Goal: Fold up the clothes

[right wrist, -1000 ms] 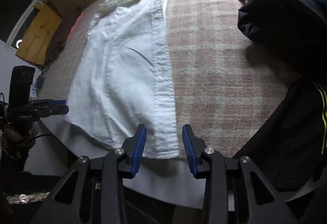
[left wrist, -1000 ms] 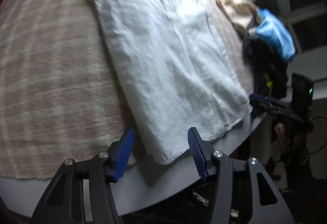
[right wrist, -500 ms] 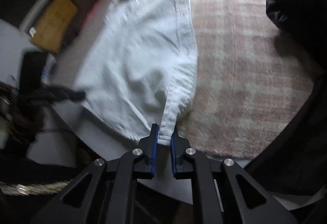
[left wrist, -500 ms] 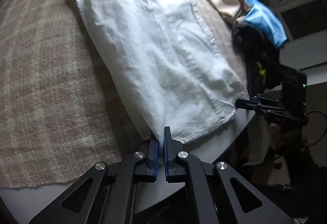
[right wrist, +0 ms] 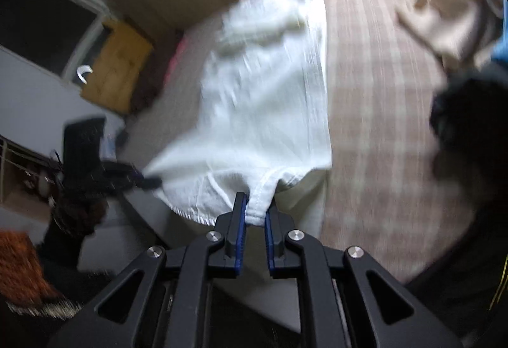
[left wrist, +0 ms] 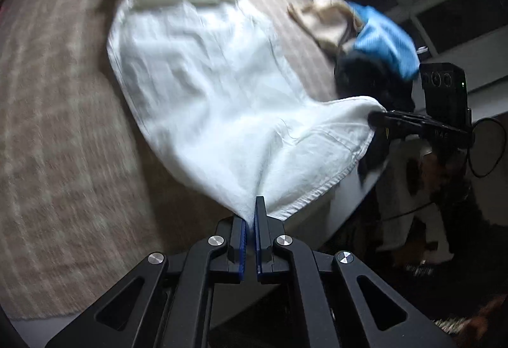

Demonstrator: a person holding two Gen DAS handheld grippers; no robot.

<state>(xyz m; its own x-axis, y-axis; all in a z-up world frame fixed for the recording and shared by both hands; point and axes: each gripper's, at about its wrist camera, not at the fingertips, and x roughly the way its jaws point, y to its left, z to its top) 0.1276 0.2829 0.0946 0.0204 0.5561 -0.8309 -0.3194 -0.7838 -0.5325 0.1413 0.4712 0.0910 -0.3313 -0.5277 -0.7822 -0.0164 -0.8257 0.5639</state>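
A white shirt (left wrist: 206,88) lies lengthwise on a pink plaid blanket (left wrist: 63,126), sleeves folded across its far end. My left gripper (left wrist: 250,216) is shut on the near hem corner, lifting it off the blanket. My right gripper (right wrist: 255,206) holds the other hem corner bunched between its blue pads (right wrist: 242,214), with the jaws opening slightly. The hem hangs raised between the two grippers. From the left wrist view the right gripper (left wrist: 381,119) shows at the shirt's right corner. The left gripper (right wrist: 149,180) appears at the left corner in the right wrist view.
A beige garment (left wrist: 327,18), a blue one (left wrist: 381,37) and a black one (left wrist: 362,78) are piled at the blanket's right side. The near edge of the white surface (left wrist: 343,208) lies just under the hem. A wooden board (right wrist: 117,75) stands to the left.
Both grippers closed on the shirt's near hem corners and rose, pulling the hem up off the blanket. The shirt's lower part now hangs stretched between them.
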